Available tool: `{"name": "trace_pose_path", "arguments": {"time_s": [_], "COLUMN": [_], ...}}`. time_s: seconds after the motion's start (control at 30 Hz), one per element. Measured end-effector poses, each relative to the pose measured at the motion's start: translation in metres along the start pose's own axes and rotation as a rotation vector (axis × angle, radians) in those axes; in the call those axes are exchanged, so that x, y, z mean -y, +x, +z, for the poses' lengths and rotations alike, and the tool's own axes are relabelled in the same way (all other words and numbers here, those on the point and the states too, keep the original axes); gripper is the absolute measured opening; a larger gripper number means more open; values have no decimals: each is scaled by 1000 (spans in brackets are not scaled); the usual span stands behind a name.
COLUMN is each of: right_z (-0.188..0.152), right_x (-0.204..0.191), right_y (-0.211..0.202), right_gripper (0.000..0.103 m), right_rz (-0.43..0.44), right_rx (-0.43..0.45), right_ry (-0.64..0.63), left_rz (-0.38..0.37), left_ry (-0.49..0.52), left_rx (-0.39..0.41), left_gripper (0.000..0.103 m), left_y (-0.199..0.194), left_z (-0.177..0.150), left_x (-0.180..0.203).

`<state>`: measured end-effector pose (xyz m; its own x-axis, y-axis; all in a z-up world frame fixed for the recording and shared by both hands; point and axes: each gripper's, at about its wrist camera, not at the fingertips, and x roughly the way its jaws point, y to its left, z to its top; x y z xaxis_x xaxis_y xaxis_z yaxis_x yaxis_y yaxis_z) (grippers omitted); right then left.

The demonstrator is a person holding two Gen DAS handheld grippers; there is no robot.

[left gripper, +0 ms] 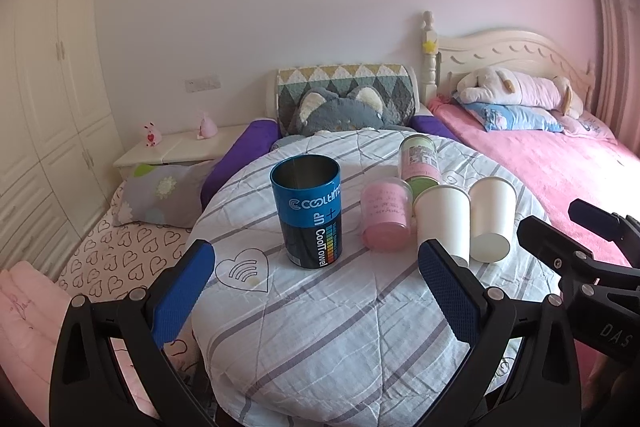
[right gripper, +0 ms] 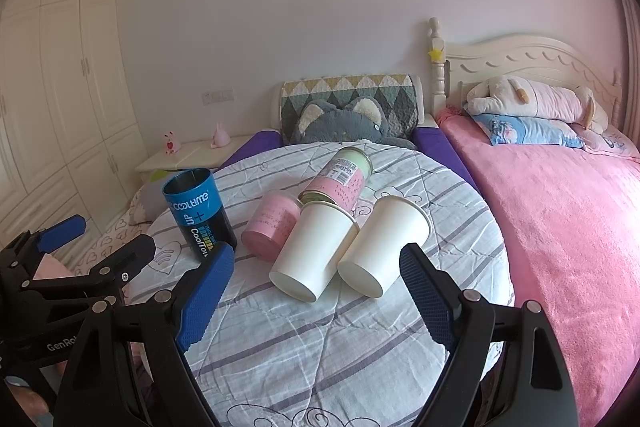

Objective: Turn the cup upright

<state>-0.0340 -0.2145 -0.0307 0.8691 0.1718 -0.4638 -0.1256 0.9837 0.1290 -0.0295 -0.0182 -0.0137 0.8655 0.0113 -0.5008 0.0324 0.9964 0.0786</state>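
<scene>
Two white paper cups lie on their sides on a round table covered with a striped cloth (right gripper: 320, 347), bases toward me: one (right gripper: 314, 251) on the left, one (right gripper: 384, 245) on the right. They also show in the left wrist view (left gripper: 442, 221) (left gripper: 492, 219). A blue-black tin (left gripper: 308, 211) stands upright, mouth open. A pink cup (left gripper: 386, 213) and a pink-green can (left gripper: 419, 161) lie on their sides. My left gripper (left gripper: 316, 267) is open and empty, near the tin. My right gripper (right gripper: 316, 271) is open and empty, just short of the white cups.
A pink bed (right gripper: 560, 211) with a plush toy lies to the right. A grey plush cushion (left gripper: 340, 111) sits behind the table. A white nightstand (left gripper: 176, 147) and wardrobe (left gripper: 44, 107) stand at left. A heart-print mattress (left gripper: 120, 251) lies below left.
</scene>
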Motion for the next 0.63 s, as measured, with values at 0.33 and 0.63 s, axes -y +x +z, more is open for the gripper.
{"name": "trace_pose_path", "arguments": {"time_s": [0.33,0.63], "right_z": [0,-1], "right_x": [1,1], "right_y": [6,12], "right_gripper": [86,86], "right_rz": [0,2], "right_rx": [-9,-17], "right_ry": [0,-1], "left_rz": [-4,-9], "left_ry": [5,3], "left_rx": [-8,-13], "left_gripper": [103,103], "left_y": [4,9], "left_z": [-2,-4], "left_x": [3,4]}}
